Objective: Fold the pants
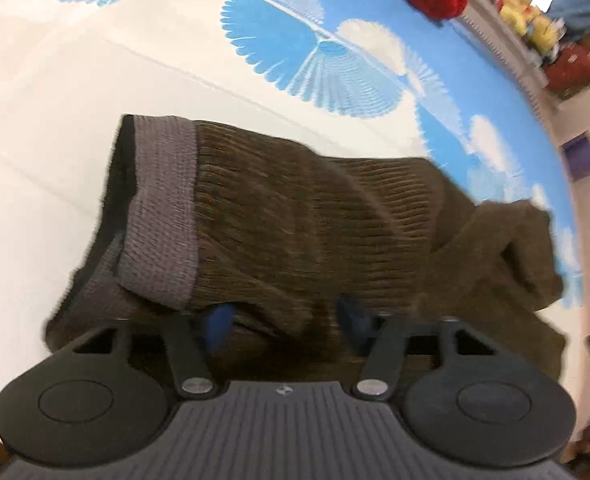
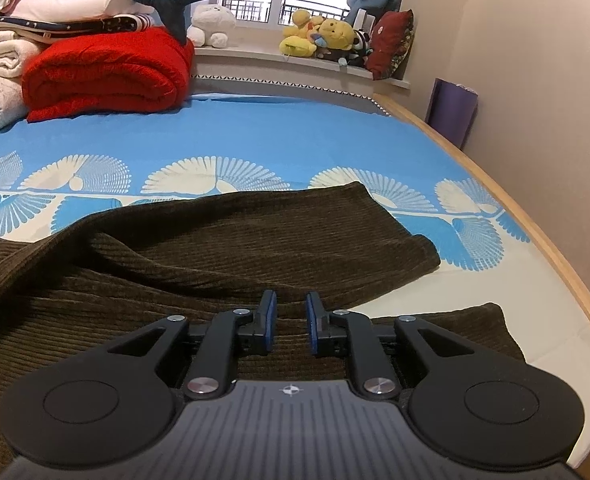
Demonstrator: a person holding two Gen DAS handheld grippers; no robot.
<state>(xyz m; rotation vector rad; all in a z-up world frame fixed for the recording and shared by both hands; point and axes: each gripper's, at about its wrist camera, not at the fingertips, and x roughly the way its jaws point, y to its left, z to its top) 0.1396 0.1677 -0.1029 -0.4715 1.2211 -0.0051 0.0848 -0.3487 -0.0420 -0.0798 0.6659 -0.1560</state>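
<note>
We work on one pair of brown pants (image 1: 295, 224) lying on the bed (image 1: 55, 128). The left gripper (image 1: 283, 320) has its jaws parted around a fold near the one grey waistband (image 1: 163, 216), not pressing it; we should close lower on the cloth. The right gripper (image 2: 291, 320) is released above the legs. Two grippers, one red blanket (image 2: 107, 72).

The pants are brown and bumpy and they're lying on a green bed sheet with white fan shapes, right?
Almost. The pants are brown and ribbed, but the bed sheet is blue, not green, with white fan shapes. The right wrist view shows it plainly.
</note>
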